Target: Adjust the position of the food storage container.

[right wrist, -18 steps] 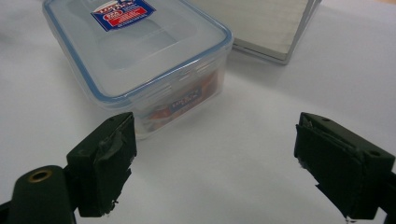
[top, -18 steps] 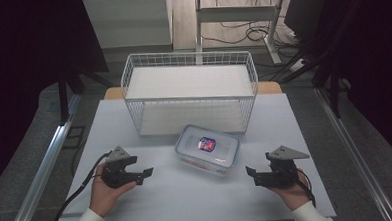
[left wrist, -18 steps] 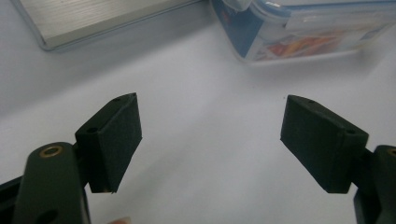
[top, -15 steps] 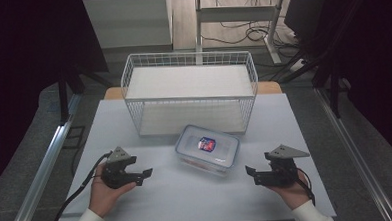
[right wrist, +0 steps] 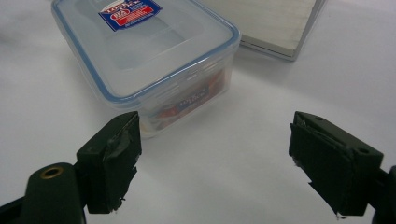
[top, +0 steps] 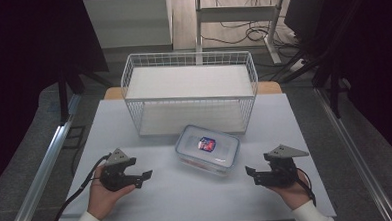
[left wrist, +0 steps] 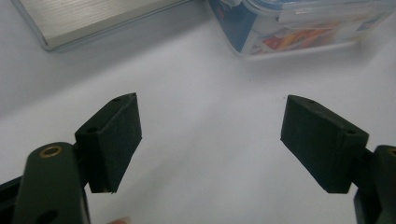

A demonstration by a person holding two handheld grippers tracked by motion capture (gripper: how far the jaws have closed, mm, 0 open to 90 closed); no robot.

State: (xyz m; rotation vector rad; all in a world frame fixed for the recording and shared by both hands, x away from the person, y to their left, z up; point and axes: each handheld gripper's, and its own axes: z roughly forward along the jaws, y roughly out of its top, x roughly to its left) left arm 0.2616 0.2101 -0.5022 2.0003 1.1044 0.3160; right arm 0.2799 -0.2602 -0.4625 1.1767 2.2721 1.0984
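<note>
Both tongs released, empty; lidded container between, long axis slanting left-far to right-near.

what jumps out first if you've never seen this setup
A clear lidded box with a red-and-blue label sits mid-table, just in front of a white wire basket. The left gripper and right gripper, each held in a hand, flank the box with jaws open and nothing between them.
</note>
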